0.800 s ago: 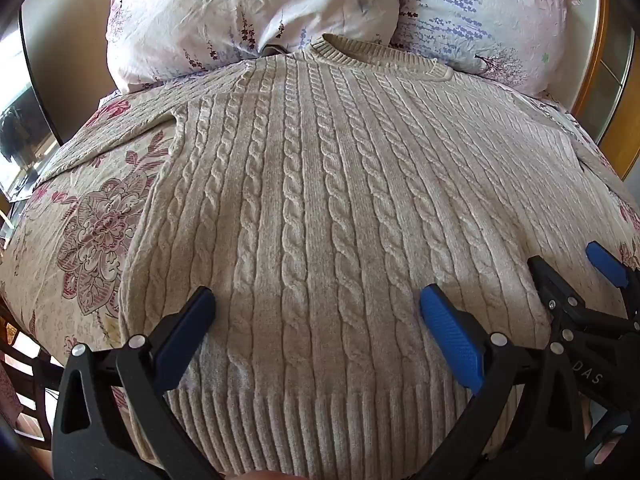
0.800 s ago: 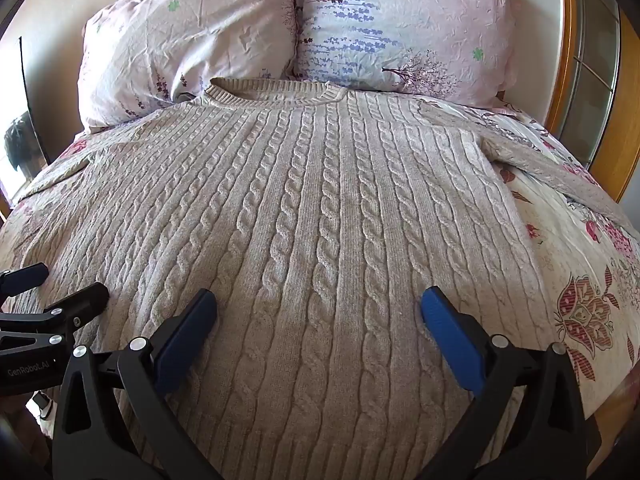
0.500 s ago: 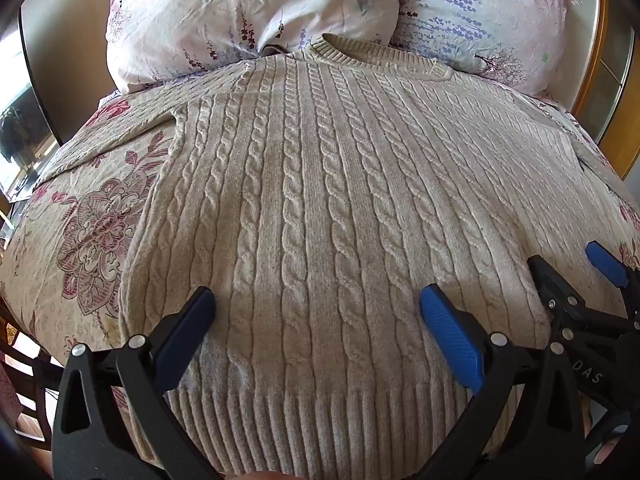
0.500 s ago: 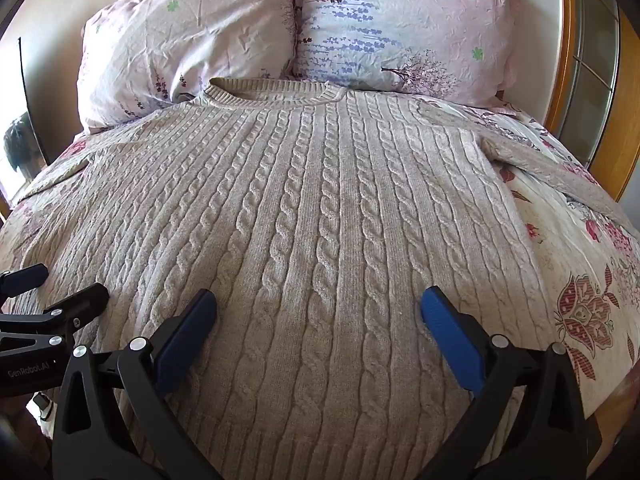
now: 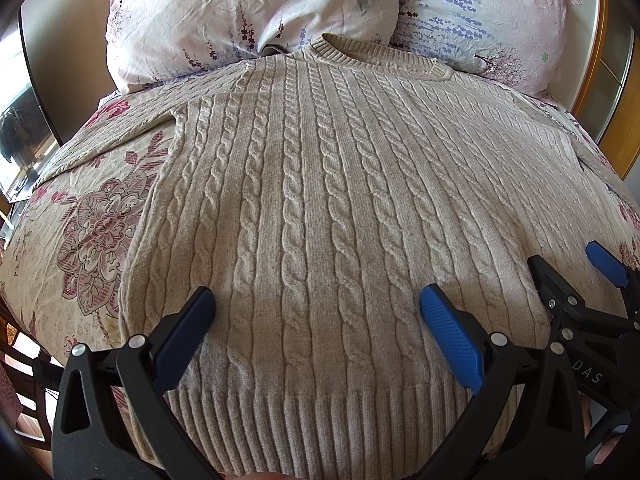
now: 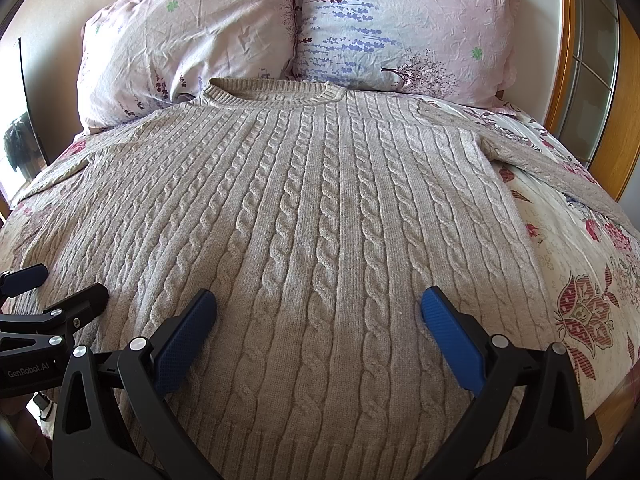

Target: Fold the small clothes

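A beige cable-knit sweater (image 5: 320, 200) lies flat, front up, on the bed, collar toward the pillows and ribbed hem nearest me; it also shows in the right wrist view (image 6: 312, 220). Its sleeves spread out to both sides. My left gripper (image 5: 316, 320) is open and empty above the hem's left half. My right gripper (image 6: 318, 320) is open and empty above the hem's right half. The right gripper also shows at the right edge of the left wrist view (image 5: 576, 276), and the left gripper at the left edge of the right wrist view (image 6: 60, 288).
The bed has a floral bedspread (image 5: 92, 232). Two floral pillows (image 6: 188, 40) (image 6: 400, 28) stand behind the collar. A wooden frame with glass panes (image 6: 592, 80) is at the right. A dark screen (image 5: 28, 120) is at the left.
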Demonstrator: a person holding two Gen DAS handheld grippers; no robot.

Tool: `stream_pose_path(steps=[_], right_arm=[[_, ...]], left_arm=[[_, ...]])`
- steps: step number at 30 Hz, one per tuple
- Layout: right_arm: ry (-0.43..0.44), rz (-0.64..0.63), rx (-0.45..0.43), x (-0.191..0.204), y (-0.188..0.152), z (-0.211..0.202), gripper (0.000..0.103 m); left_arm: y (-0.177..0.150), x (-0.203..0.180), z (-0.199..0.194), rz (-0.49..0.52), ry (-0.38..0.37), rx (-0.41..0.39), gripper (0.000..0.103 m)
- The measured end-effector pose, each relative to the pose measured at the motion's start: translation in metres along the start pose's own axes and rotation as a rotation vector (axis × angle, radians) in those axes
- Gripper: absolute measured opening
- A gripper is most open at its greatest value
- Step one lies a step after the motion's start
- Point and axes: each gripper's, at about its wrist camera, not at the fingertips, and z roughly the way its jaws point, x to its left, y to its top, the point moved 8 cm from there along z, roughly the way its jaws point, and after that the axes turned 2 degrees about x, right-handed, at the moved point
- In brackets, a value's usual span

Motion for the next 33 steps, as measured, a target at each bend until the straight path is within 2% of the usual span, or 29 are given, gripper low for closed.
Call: stream_pose_path(steps=[33], right_arm=[[0.000,0.000,0.000,0.0007,0.0006,-0.0003,0.102]], left_arm=[[0.0007,-0.0010,-0.0009,0.003,0.000,0.008,0.101]])
